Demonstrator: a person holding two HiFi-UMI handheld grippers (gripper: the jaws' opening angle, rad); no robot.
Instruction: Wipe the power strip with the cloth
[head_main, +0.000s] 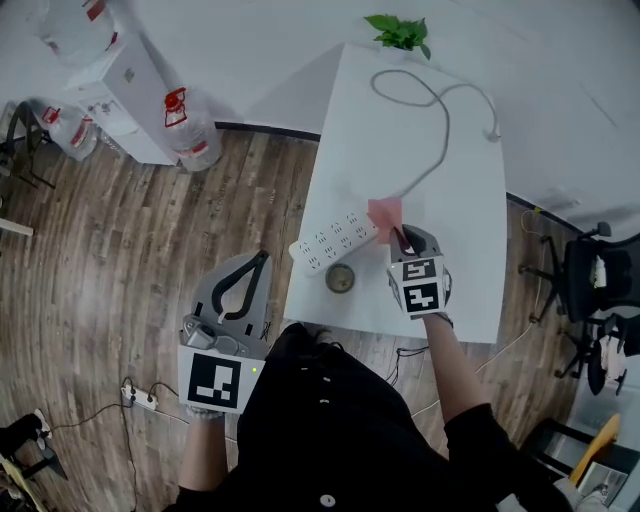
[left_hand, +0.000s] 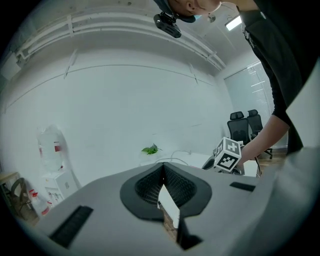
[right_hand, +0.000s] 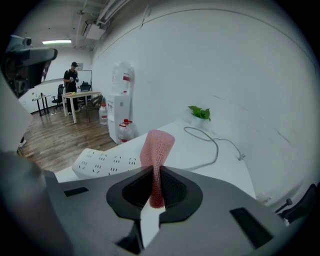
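A white power strip (head_main: 335, 240) lies near the front of the white table (head_main: 450, 200), its grey cable (head_main: 430, 110) looping to the far end. My right gripper (head_main: 403, 240) is shut on a pink cloth (head_main: 385, 214), which it holds just right of the strip's far end. In the right gripper view the cloth (right_hand: 157, 152) stands up between the jaws, with the power strip (right_hand: 107, 162) to the left. My left gripper (head_main: 250, 268) hangs off the table's left side over the floor, shut with nothing in it, seen also as closed pads (left_hand: 162, 180).
A small round tin (head_main: 340, 278) sits by the table's front edge, just below the strip. A green plant (head_main: 400, 32) stands at the far end. Water bottles (head_main: 190, 125) and a dispenser (head_main: 135, 90) stand on the wood floor at left; office chairs (head_main: 590, 270) at right.
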